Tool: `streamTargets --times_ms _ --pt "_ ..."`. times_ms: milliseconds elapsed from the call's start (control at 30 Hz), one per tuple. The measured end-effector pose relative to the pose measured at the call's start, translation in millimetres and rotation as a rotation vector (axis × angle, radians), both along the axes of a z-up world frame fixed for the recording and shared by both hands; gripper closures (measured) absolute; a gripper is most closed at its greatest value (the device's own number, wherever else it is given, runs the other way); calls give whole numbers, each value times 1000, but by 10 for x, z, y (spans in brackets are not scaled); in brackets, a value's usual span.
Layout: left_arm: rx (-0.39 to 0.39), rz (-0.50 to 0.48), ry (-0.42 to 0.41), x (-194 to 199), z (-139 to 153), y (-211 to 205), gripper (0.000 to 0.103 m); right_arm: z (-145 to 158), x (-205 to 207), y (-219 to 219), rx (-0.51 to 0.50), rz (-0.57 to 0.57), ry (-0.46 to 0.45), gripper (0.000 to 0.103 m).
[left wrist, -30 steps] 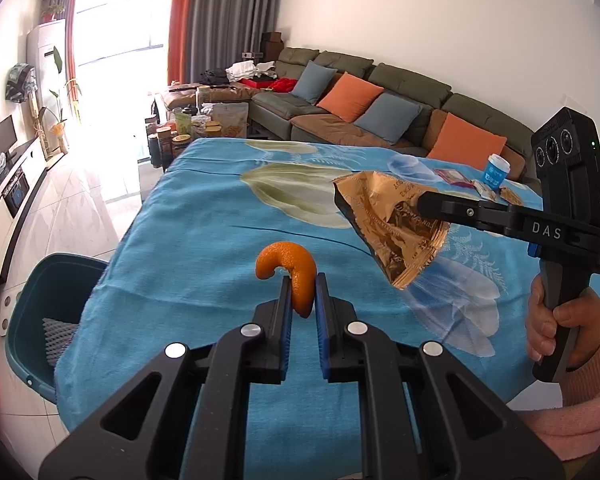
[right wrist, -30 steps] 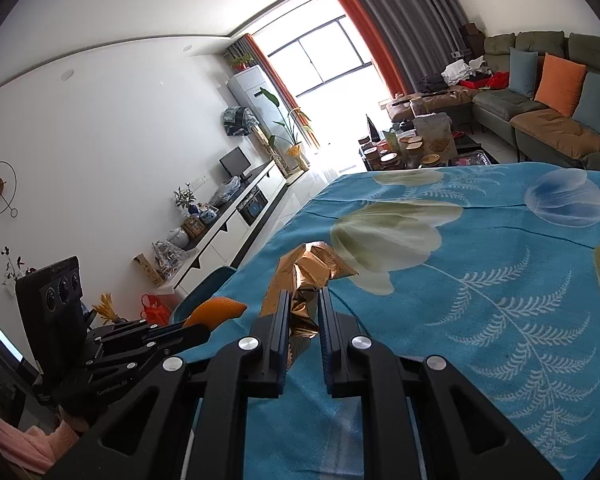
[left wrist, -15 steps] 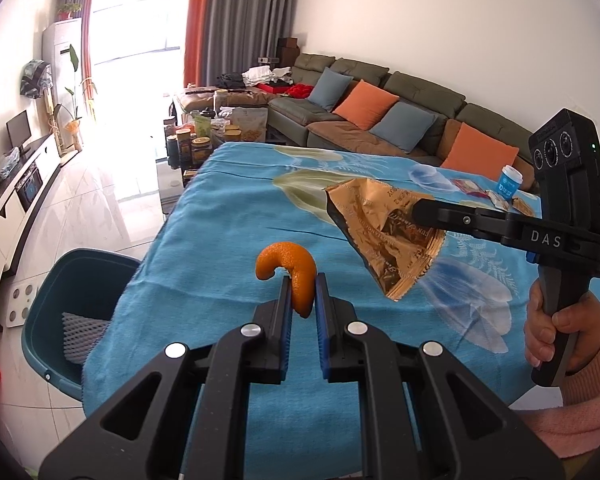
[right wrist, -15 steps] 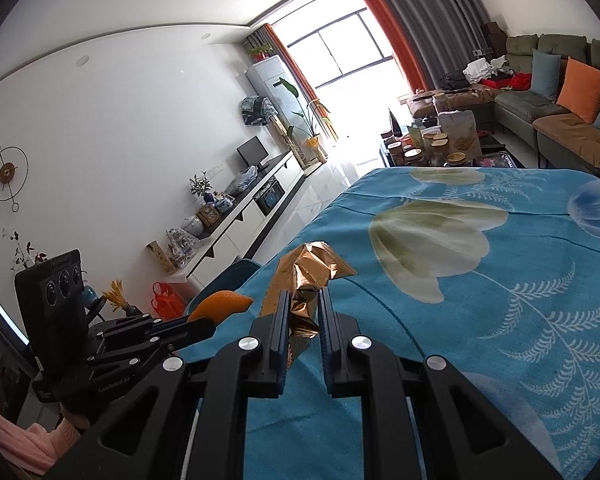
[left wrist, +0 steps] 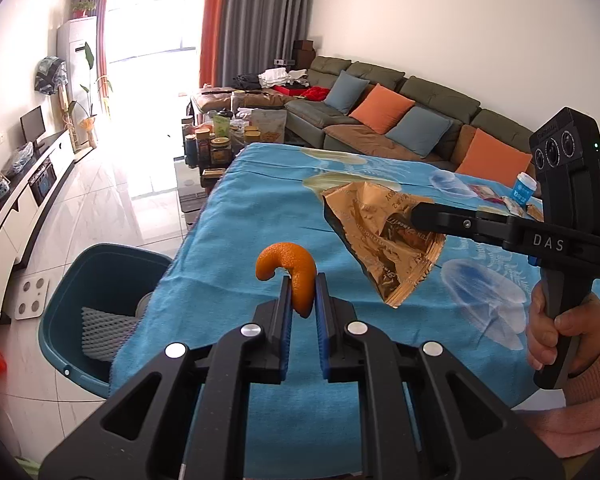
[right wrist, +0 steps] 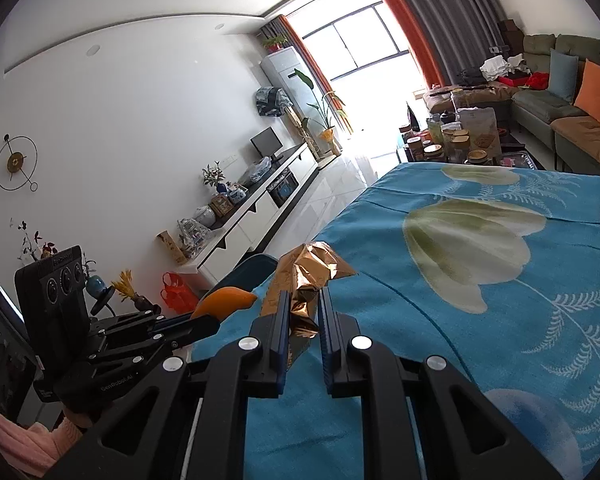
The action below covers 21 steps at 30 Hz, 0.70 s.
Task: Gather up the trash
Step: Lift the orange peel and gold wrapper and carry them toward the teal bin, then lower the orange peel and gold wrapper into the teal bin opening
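While both loads swing leftward, the bin (left wrist: 100,272) slides closer: left tongs (left wrist: 300,300) pinch orange peel (left wrist: 296,276), right tongs (right wrist: 304,312) clamp the gold wrapper (right wrist: 304,276).

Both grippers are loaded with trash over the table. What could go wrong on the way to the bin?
The left gripper pinches only one end of the curled orange peel; it could slip out and land on the blue tablecloth.
The right gripper holds the crinkled gold wrapper by one part, the rest hanging free, so it might miss the teal bin, which sits low beside the table's edge.
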<state>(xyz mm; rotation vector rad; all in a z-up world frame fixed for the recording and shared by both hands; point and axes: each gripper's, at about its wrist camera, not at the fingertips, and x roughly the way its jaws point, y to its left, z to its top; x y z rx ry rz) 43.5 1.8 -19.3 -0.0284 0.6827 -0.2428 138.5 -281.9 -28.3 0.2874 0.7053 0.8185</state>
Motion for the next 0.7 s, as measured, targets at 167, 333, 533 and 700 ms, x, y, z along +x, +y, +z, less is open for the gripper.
streamTargets --times_ms 167,333,533,700 --pt "1 19 1 -4 0 94 92 7 26 94 -6 19 -1 91" --pt "4 35 -3 -34 18 142 92 6 57 183 -4 36 3 91" --pt "5 51 -6 -29 30 212 92 11 80 282 -6 56 2 91" --pt "7 67 -6 -39 32 277 92 22 105 364 -9 71 0 91"
